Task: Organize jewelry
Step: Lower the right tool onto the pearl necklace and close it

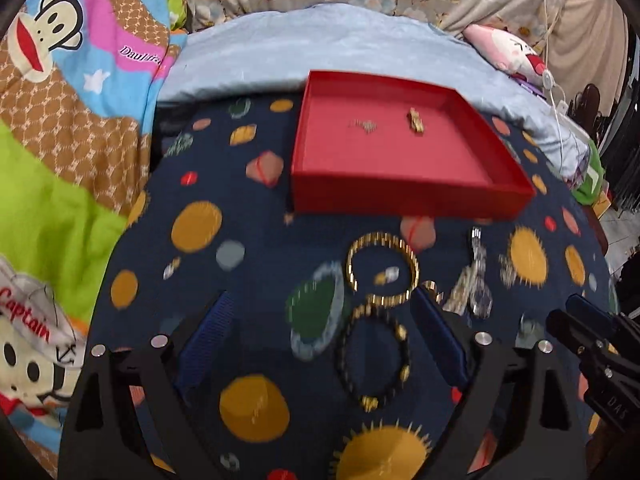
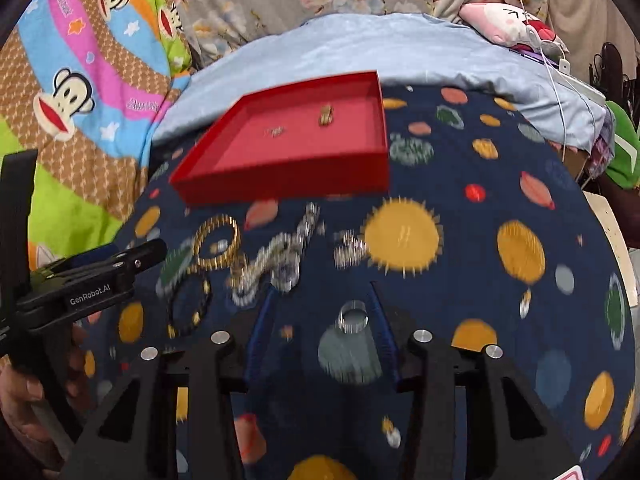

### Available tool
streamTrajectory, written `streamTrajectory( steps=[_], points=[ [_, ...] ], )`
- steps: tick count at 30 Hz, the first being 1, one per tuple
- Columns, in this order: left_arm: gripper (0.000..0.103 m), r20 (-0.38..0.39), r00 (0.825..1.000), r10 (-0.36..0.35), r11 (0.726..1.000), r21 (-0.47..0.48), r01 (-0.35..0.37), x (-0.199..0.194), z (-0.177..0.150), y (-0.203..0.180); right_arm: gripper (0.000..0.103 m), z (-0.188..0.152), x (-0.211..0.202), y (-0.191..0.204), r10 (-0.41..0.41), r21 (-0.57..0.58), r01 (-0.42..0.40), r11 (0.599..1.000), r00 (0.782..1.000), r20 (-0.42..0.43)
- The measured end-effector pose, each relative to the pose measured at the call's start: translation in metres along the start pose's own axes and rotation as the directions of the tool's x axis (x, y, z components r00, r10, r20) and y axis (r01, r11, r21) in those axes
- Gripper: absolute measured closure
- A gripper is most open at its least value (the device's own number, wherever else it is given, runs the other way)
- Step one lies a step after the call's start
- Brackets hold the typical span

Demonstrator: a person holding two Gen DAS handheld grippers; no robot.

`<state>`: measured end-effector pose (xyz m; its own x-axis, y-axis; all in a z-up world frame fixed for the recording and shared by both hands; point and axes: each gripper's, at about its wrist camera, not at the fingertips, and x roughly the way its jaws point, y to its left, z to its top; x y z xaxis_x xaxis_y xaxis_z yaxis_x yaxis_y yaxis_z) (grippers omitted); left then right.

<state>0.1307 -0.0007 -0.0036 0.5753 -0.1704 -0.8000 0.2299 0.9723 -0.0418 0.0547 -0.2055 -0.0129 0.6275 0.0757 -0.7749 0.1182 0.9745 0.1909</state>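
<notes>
A red tray (image 1: 404, 200) (image 2: 288, 182) sits on the dark planet-print cloth and holds a small gold piece (image 1: 416, 121) (image 2: 326, 115) and a small silver piece (image 1: 366, 125) (image 2: 276, 131). In front of it lie a gold bracelet (image 1: 382, 270) (image 2: 217, 242), a dark beaded bracelet (image 1: 374, 360) (image 2: 188, 306), a silver chain (image 1: 474, 276) (image 2: 276, 256) and a clear ring (image 2: 353, 316). My left gripper (image 1: 322, 300) is open above the bracelets. My right gripper (image 2: 322, 300) is open, the clear ring between its fingers.
The cloth (image 1: 240, 264) covers a round table. A light blue sheet (image 1: 320, 52), cartoon blanket (image 1: 72, 80) and pink plush (image 2: 508, 24) lie behind. White cables (image 2: 560, 68) hang at the right.
</notes>
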Motion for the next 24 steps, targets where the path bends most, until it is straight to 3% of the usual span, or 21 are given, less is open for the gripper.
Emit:
streamTrajectory(
  steps=[6, 13, 18, 24],
  points=[
    [0.016, -0.022, 1.0, -0.019, 1.0, 0.016, 0.019, -0.006, -0.031, -0.012, 0.065, -0.022, 0.001, -0.005, -0.003, 0.026, 0.003, 1.0, 1.0, -0.029],
    [0.016, -0.025, 1.0, 0.011, 1.0, 0.02, -0.01, -0.007, -0.041, -0.01, 0.067, -0.005, 0.016, 0.015, 0.068, 0.015, -0.067, 0.998, 0.997, -0.039],
    [0.016, -0.047, 0.999, 0.024, 1.0, -0.012, -0.025, -0.005, -0.045, 0.006, 0.08, 0.005, 0.042, 0.041, 0.124, 0.007, -0.124, 0.992, 0.99, -0.068],
    [0.016, -0.066, 0.997, 0.031, 0.998, -0.055, -0.034, 0.0, -0.05, 0.026, 0.081, 0.011, 0.069, 0.052, 0.116, 0.029, -0.114, 0.993, 0.988, -0.104]
  ],
)
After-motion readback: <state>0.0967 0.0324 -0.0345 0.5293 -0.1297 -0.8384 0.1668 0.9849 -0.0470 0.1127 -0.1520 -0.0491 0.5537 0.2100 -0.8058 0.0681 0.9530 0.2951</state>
